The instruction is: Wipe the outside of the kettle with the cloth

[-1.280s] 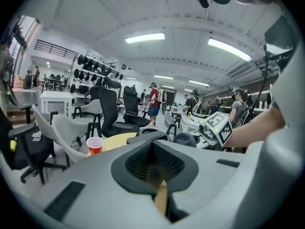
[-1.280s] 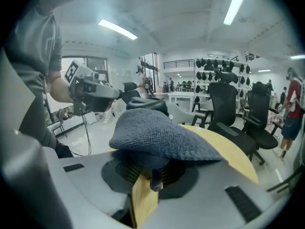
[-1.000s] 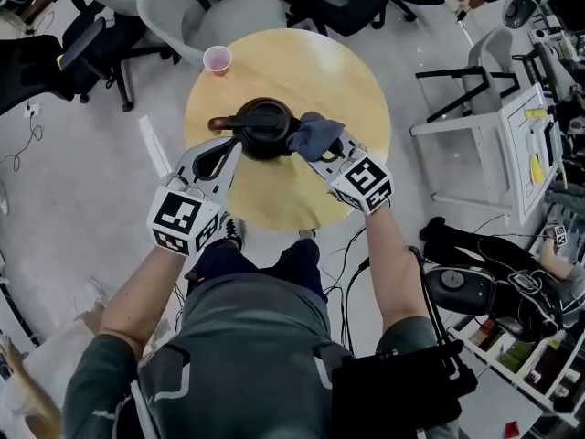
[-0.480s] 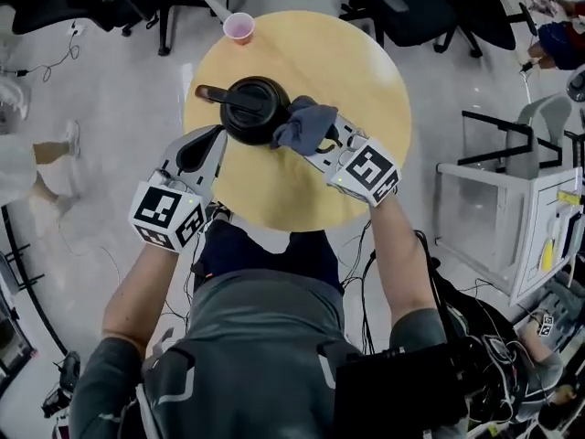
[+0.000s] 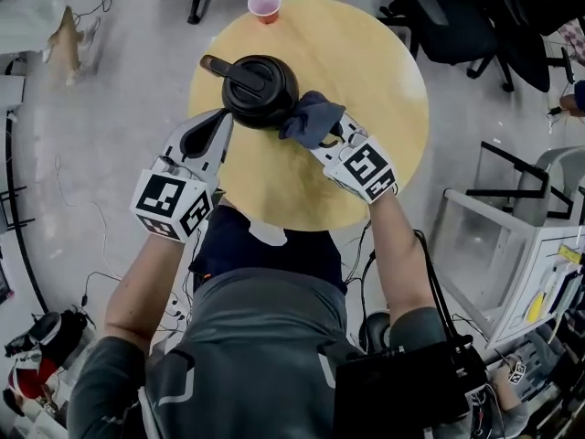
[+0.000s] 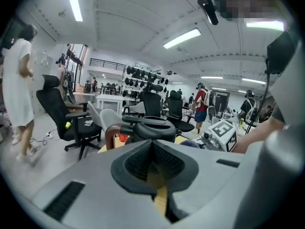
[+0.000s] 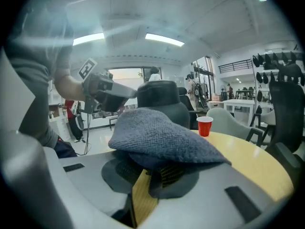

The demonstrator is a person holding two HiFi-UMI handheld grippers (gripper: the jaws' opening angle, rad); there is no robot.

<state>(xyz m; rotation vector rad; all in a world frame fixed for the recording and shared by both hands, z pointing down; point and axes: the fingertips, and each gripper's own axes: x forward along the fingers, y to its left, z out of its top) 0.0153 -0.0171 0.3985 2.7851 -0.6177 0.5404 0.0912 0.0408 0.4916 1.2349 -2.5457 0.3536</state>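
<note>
head view, near: forearms (image 5: 146, 280) reach out over the near edge of a round yellow table (image 5: 366, 80).
left gripper (image 5: 221, 123): jaws clenched on nothing, read from the left gripper view; tips just beside the kettle's near-left wall, contact cannot be told.
right gripper (image 5: 322, 137): jaws clamped on a fold of the cloth (image 5: 309, 117); the rest is bunched over the tips.
cloth: blue-grey terry, soft and limp; pressed against the kettle's right side.
kettle (image 5: 260, 90): black, upright, far-left of table centre; handle (image 5: 228, 69) points far-left.
handling (judgement): hard smooth wall, probably slippery; light if empty, so it may slide or turn under the wipe. steady it at the handle or at the wall opposite the cloth.
far: red cup (image 5: 264, 5) at the far table edge, well apart from the kettle.
</note>
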